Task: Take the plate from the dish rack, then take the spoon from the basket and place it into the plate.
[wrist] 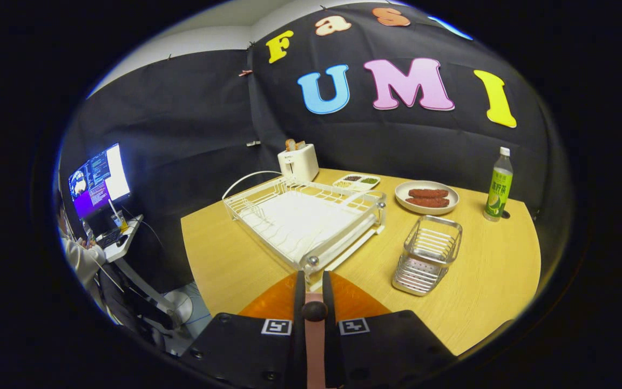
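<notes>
The gripper pinches a spoon handle above an orange plate, just before the dish rack; the basket stands right of the rack.

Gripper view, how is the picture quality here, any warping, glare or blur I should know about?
Gripper view: strong fisheye bending, the table edges curve; even light with soft shadows under the dish rack and basket; the monitor is blown out; the gripper, fingers close together, looks slightly soft.
</notes>
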Available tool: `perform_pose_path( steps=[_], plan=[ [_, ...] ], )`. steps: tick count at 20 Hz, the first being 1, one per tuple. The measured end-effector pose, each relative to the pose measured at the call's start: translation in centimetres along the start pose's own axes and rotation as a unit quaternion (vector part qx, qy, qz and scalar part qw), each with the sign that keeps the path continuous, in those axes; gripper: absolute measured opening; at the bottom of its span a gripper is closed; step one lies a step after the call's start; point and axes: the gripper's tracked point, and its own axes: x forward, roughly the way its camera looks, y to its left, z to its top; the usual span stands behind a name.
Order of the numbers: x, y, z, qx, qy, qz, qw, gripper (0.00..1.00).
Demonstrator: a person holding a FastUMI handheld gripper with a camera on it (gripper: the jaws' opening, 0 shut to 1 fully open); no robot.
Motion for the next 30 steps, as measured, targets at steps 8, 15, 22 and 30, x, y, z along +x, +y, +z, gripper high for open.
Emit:
perform_pose_path(
  steps=[8, 15, 22, 30],
  plan=[
    [-0.5, -1.0, -1.0, 0.01, 0.031, -0.011, 0.999, 0.25],
    [-1.9, -1.1, 4.1, 0.009, -0.005, -0.022, 1.0, 0.98],
    [-4.8, -2.6, 16.0, -0.024, -0.12, -0.107, 0.987, 0.98],
    [-8.5, -2.2, 25.4, -0.029, -0.204, -0.231, 0.951, 0.98]
  ],
)
